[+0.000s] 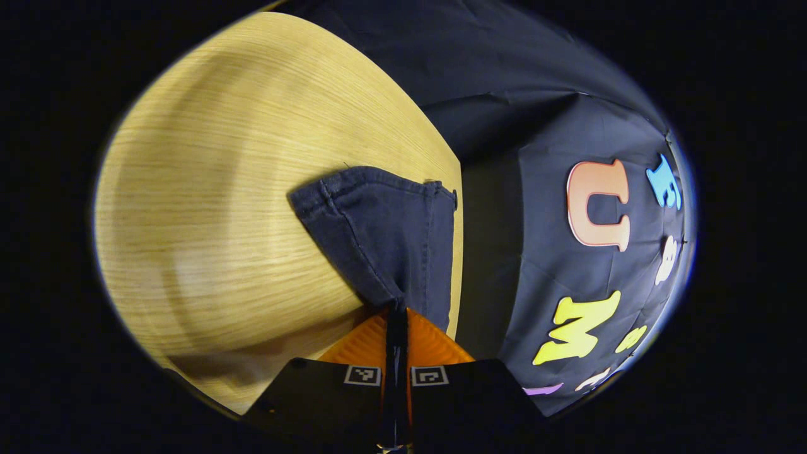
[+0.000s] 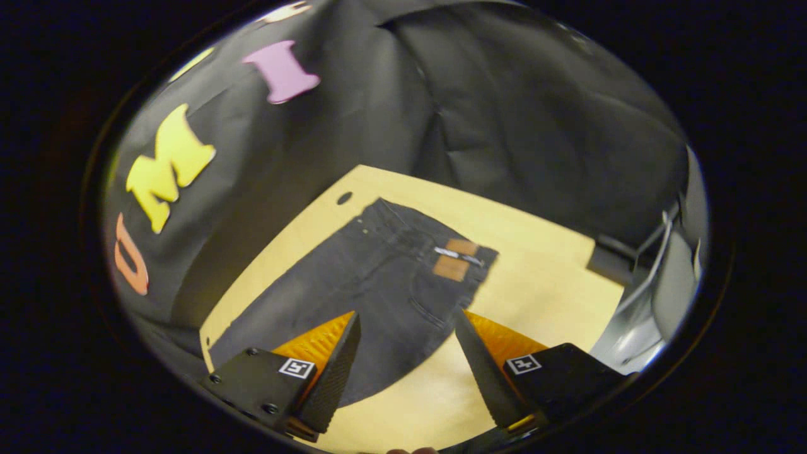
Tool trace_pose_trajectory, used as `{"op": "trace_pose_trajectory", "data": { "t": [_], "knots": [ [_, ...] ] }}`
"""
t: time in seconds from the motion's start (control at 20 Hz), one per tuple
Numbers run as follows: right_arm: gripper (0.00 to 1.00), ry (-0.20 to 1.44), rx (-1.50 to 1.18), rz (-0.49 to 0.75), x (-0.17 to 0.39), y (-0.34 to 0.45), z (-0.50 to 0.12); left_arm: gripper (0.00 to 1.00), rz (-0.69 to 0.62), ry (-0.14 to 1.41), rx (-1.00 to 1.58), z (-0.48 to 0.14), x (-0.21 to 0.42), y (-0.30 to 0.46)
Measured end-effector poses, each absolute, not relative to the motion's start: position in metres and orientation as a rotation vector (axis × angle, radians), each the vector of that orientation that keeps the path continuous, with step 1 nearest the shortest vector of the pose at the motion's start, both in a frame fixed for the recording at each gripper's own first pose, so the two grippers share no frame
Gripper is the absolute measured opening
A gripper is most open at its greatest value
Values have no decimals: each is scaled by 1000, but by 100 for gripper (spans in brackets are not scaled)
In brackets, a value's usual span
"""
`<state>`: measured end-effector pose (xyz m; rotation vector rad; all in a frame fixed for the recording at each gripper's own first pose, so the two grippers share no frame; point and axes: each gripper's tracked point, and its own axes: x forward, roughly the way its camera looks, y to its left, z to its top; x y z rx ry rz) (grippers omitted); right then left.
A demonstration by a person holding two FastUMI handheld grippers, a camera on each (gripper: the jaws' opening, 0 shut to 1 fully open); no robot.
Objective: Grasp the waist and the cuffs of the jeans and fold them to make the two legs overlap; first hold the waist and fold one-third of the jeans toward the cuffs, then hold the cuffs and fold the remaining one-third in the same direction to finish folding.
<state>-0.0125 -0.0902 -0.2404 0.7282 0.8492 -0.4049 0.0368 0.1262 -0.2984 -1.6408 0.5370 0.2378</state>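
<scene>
On the pale wooden table (image 2: 542, 284) lie the dark jeans (image 2: 378, 284), and we see them from two sides. Through the right gripper view, they are spread flat with the waist toward the far edge of the table, where a brown patch (image 2: 455, 258) sits on the waistband beside a small metal-looking tag (too small for us to make out further). A dark round hole (image 2: 344, 198) marks the tabletop near its far left corner, just beside the waist. Our right gripper (image 2: 406, 353) hangs above the seat of the jeans with its two fingers spread wide apart, denim showing in the gap between them, and we cannot see either finger touching the cloth.

Through the left gripper view, our left gripper (image 1: 396, 318) has its fingers drawn tight together on a bunched edge of the jeans (image 1: 384, 233). From that pinch the cloth fans away, a hemmed and stitched edge running along its far side, and it rests near the right-hand edge of the table (image 1: 220, 208). Whether that hemmed end is a cuff or another part we cannot say for certain. Behind the table in both views hangs the black cloth wall (image 2: 504, 113), creased in long folds, and at the right of the right gripper view some grey framework (image 2: 662, 277) stands beyond the table's corner.
</scene>
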Motion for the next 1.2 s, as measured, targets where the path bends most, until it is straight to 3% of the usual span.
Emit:
{"op": "trace_pose_trajectory", "data": {
  "t": [0.05,0.1,0.15,0.25,0.55,0.6,0.75,0.9,0.95,1.0,1.2],
  "knots": [
    [94,887,767,-422,-16,-86,-258,4,239,534,-1648,-298,36,127],
    [87,919,799,-426,-18,-82,-271,4,246,534,-1646,-298,32,129],
    [94,953,830,-426,-20,-76,-284,4,243,533,-1648,-296,31,128],
    [84,987,905,-438,-16,-73,-294,4,245,533,-1656,-293,31,127],
    [88,953,970,-412,8,-68,-297,4,239,525,-1663,-277,27,128],
    [77,941,975,-416,13,-67,-301,4,235,522,-1663,-274,28,128],
    [58,922,1009,-425,18,-72,-312,4,235,518,-1661,-267,26,130],
    [10,909,1070,-434,18,-76,-325,4,252,518,-1670,-268,25,130],
    [10,902,1067,-441,20,-75,-330,4,259,521,-1674,-270,23,130],
    [0,917,1034,-432,18,-77,-325,4,266,523,-1677,-272,22,130],
    [1,926,1022,-419,17,-76,-319,4,278,523,-1674,-271,20,131]
  ]
}}
